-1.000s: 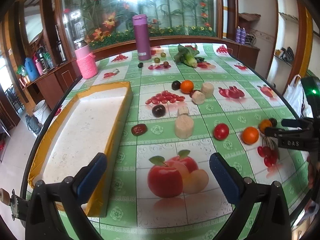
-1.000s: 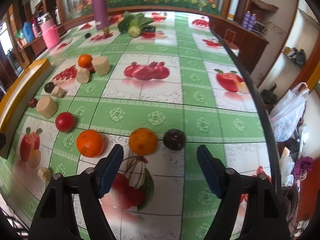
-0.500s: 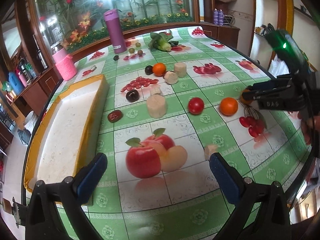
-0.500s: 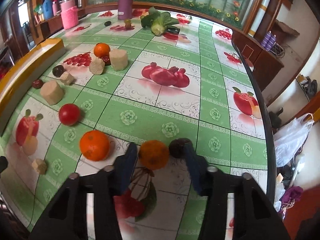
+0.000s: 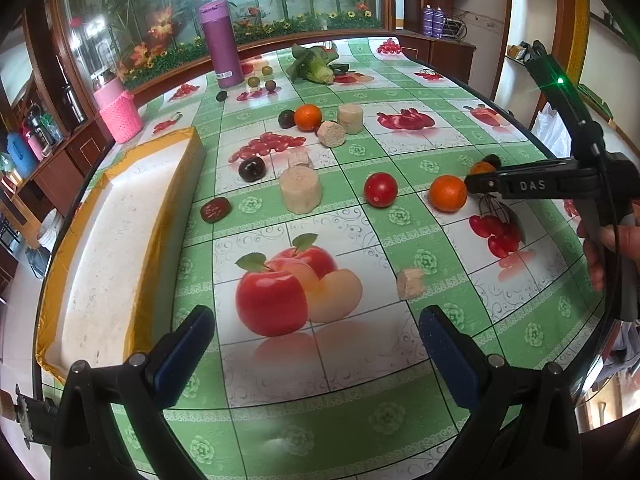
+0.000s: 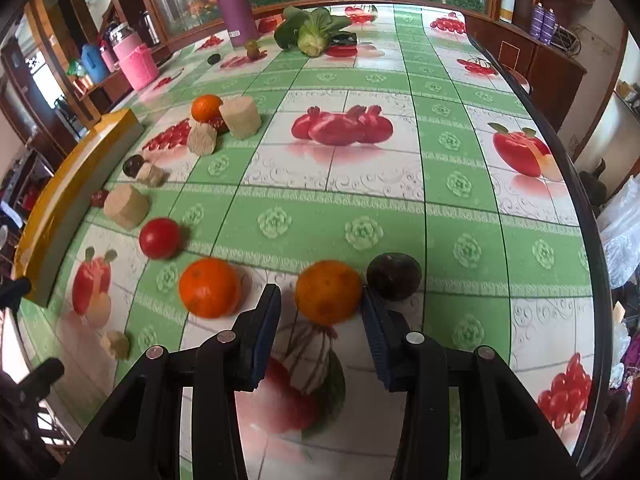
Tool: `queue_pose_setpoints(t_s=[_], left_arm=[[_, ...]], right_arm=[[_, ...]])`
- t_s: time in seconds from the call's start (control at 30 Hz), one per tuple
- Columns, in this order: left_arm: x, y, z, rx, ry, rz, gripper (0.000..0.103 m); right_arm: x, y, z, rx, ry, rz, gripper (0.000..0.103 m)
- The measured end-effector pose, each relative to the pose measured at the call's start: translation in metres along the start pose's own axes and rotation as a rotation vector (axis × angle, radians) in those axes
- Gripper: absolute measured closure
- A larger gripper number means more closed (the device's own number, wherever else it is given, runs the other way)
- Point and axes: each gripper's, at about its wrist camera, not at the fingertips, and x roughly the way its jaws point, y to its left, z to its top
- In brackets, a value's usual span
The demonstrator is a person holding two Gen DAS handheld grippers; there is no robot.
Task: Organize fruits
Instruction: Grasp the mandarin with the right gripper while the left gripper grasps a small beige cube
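We close our right gripper (image 6: pixel 320 312) around an orange (image 6: pixel 329 291) near the table's right edge; our left gripper (image 5: pixel 316 344) hangs released. The yellow-rimmed tray (image 5: pixel 100 240) holds nothing yet, every fruit unsorted.

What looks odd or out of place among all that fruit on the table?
Beige cork-like blocks are scattered among the fruit, one tipped on its side. A leafy cabbage lies at the far end. Nothing looks spilled or damaged.
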Motion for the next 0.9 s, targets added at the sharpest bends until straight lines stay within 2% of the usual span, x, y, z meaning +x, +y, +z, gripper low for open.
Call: queue_pose_setpoints(t_s=[0.07, 0.2, 0.3, 0.37, 0.53, 0.6, 0.67, 0.73, 0.77, 0.9], left_arm=[[0.002, 0.0, 0.0, -0.007, 0.012, -0.014, 0.0], [0.004, -0.009, -0.001, -0.026, 0.035, -0.09, 0.001], [0.009, -0.022, -0.002, -0.017, 0.056, -0.136, 0.016], [0.015, -0.028, -0.001, -0.019, 0.083, -0.168, 0.028], [0.038, -0.034, 0.008, -0.095, 0.149, -0.25, 0.042], [0.042, -0.036, 0.011, -0.102, 0.142, -0.248, 0.045], [0.046, -0.04, 0.015, -0.086, 0.14, -0.246, 0.053], [0.049, -0.042, 0.018, -0.085, 0.146, -0.259, 0.072], [0.048, -0.041, 0.018, -0.09, 0.146, -0.264, 0.078], [0.046, -0.04, 0.016, -0.107, 0.164, -0.277, 0.081]], right_arm=[[0.001, 0.001, 0.001, -0.018, -0.011, -0.001, 0.072], [-0.005, -0.006, -0.007, 0.013, -0.018, 0.031, 0.072], [-0.012, -0.007, -0.017, 0.01, -0.018, 0.036, 0.072], [-0.016, -0.007, -0.024, 0.004, -0.021, 0.038, 0.072], [-0.022, -0.005, -0.032, -0.007, -0.027, 0.04, 0.072], [-0.023, -0.007, -0.033, -0.004, -0.027, 0.048, 0.072], [-0.024, -0.007, -0.035, -0.004, -0.027, 0.053, 0.072], [-0.025, -0.008, -0.036, -0.005, -0.025, 0.059, 0.072], [-0.025, -0.008, -0.036, -0.005, -0.026, 0.062, 0.072], [-0.026, -0.009, -0.038, -0.004, -0.025, 0.077, 0.072]])
